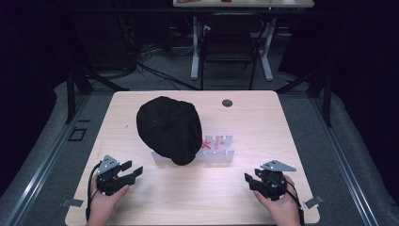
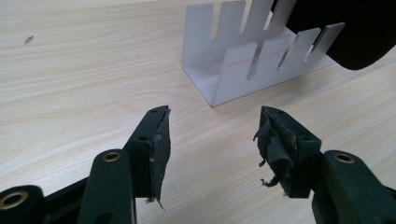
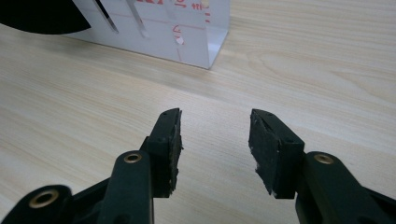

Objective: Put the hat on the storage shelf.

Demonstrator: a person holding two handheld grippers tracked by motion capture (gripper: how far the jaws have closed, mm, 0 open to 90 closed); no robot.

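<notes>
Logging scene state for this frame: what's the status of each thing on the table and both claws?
Black cap: resting on top of the slotted rack, covering its left part, not held.
Slotted rack: upright on the table, slots up, right part uncovered.
Left claw: open, nothing between the jaws, low over the table.
Right claw: open, nothing between the jaws, low over the table.
Table: light wood, small dark round spot near the far edge.

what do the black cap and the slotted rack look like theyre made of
Black cap: soft matte fabric, it seems; it reflects no light and droops over the rack. Slotted rack: thin, pale, frosted plastic, probably acrylic; smooth sheet walls with clean-cut slots.
</notes>
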